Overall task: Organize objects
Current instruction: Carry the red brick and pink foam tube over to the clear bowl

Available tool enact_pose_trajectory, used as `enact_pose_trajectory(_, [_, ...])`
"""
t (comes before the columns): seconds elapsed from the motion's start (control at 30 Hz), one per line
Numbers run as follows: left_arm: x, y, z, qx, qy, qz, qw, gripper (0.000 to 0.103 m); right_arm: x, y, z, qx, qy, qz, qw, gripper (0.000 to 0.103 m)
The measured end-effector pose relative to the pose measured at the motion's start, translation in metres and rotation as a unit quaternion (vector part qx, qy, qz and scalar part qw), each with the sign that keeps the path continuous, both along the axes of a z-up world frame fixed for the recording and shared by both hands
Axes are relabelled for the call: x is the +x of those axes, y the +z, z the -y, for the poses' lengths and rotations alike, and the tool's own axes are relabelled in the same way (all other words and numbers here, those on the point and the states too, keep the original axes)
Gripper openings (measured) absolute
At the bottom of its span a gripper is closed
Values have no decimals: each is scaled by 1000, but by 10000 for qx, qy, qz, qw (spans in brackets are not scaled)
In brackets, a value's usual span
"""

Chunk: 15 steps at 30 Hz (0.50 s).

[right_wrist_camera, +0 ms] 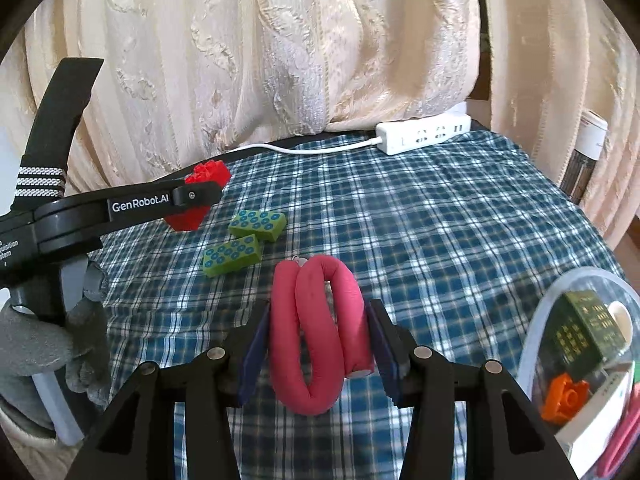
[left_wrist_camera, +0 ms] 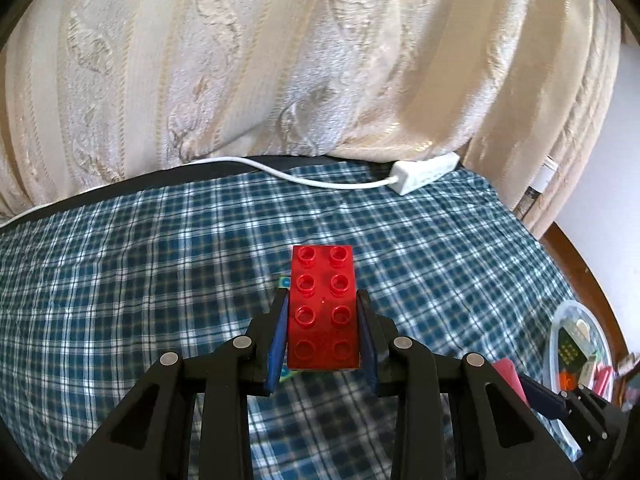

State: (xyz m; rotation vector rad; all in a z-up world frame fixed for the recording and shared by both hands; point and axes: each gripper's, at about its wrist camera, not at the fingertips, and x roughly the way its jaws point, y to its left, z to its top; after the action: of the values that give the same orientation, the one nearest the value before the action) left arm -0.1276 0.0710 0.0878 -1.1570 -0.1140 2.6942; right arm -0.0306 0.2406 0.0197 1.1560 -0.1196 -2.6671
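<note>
A clear plastic container (right_wrist_camera: 536, 332) is cut off at the lower right of the right wrist view, its contents blurred. The left gripper (left_wrist_camera: 323, 334), angled downward over the plaid cloth (left_wrist_camera: 160, 264), is closed on a red building brick (left_wrist_camera: 323, 308). The right gripper (right_wrist_camera: 318, 338) is clamped on a folded pink foam roller (right_wrist_camera: 316, 332), lower centre. Two green bricks (right_wrist_camera: 244, 244) are seen on the cloth.
</note>
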Motion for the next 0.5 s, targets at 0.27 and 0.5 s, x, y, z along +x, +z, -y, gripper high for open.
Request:
enact_pose_trajectory(0.27, [17, 3, -23, -20, -349, -97, 9993, 33, 15, 8, -19, -91, -206, -69, 9997, 51])
enact_pose_trajectory(0.5, [28, 5, -38, -33, -597, -107, 9982, 33, 27, 12, -38, -135, -436, -131, 9989, 51])
